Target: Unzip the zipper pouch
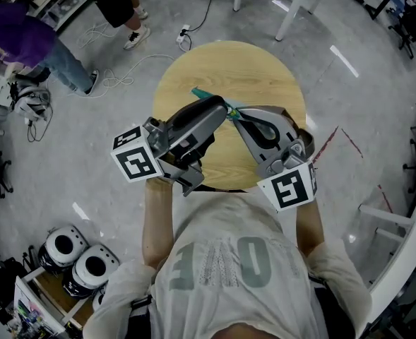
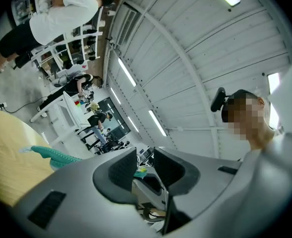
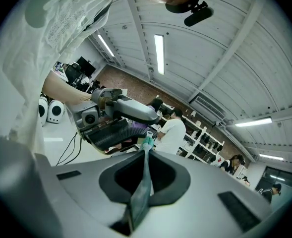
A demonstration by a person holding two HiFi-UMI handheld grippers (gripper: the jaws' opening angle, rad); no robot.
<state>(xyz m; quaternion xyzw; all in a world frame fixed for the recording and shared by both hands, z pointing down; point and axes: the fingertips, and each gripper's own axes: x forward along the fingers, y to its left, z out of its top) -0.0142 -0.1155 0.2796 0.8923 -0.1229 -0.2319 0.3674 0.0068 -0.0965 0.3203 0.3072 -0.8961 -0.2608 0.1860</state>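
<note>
A teal zipper pouch (image 1: 202,94) is held up over the round wooden table (image 1: 264,69). My right gripper (image 1: 237,113) is shut on it: in the right gripper view a strip of the teal fabric (image 3: 140,192) is pinched flat between the jaws of the right gripper (image 3: 147,155). The pouch's end, with a small white piece, pokes out past their tips. My left gripper (image 1: 222,108) meets it tip to tip. Its jaws (image 2: 145,163) stand apart, with a bit of teal just beyond the gap. The rest of the pouch (image 2: 51,154) trails off to the left above the table.
The table is small, with its edge close on all sides. People (image 1: 24,34) stand on the floor at the upper left. Cables (image 1: 186,37) lie behind the table. White helmets (image 1: 77,256) sit on a shelf at lower left, and a white frame (image 1: 398,246) stands at the right.
</note>
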